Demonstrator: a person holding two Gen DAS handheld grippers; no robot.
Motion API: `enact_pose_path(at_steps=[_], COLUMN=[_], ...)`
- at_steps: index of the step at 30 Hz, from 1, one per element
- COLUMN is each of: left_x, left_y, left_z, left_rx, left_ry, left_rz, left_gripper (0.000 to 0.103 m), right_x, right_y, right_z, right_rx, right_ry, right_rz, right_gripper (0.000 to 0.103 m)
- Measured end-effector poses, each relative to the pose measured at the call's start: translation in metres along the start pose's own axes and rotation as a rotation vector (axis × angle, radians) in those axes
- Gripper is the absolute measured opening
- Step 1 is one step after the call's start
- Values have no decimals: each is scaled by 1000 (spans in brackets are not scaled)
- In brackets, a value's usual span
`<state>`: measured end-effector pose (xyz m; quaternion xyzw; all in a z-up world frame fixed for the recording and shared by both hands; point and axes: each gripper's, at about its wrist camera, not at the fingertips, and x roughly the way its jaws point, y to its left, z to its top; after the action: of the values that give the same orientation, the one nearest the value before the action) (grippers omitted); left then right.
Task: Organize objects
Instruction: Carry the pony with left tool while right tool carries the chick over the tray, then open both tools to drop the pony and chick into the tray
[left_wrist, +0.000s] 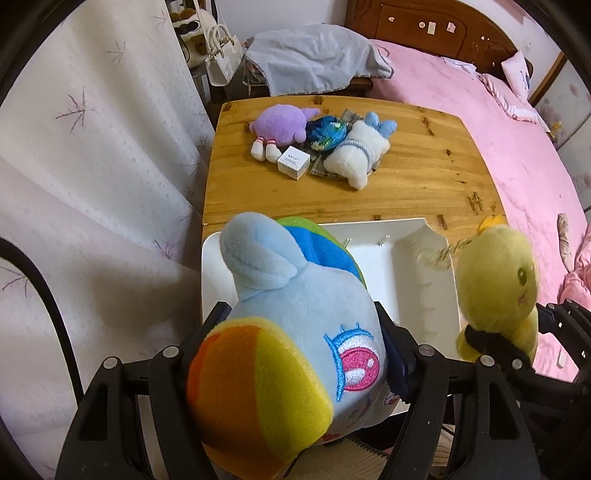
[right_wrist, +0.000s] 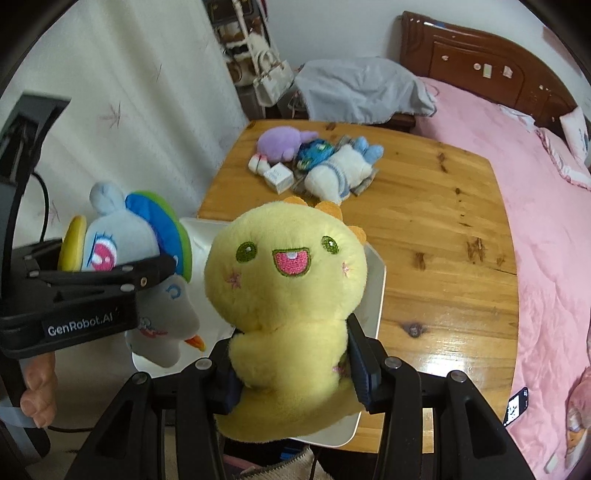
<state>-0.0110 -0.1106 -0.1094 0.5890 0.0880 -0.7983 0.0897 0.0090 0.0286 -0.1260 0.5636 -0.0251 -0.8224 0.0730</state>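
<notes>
Pony: the left gripper held the pony above the tray, jaws about half open and pressed on its body.
Chick: the right gripper held the chick above the tray's right side, jaws narrower, pinching its lower body.
Handling: both looked light, soft and squashy, not fragile; a mid-body grip seemed safest, as heads would likely flop.
Tray: white, shallow, at the table's near edge.
Table: the table was glossy wood; a toy pile lay at its far end, well apart.
Room: a pink bed on the right, curtain on the left.
</notes>
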Motion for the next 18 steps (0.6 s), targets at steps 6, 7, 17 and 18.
enact_pose_path(at_steps=[6, 7, 17, 18], left_x=[6, 7, 24, 26], left_y=[-1, -2, 1, 1], left_z=[-1, -2, -7, -8], left_rx=[14, 18, 14, 13], left_ry=[20, 25, 109, 121], left_rz=[6, 7, -18, -20], left_gripper=[77, 77, 79, 79], right_x=[5, 6, 12, 11], right_y=[7, 6, 13, 14], right_z=[-1, 0, -2, -2], right_rx=[-26, -27, -57, -62], right_ry=[31, 34, 65, 61], right_rz=[-17, -18, -37, -39], right_gripper=[48, 48, 64, 68])
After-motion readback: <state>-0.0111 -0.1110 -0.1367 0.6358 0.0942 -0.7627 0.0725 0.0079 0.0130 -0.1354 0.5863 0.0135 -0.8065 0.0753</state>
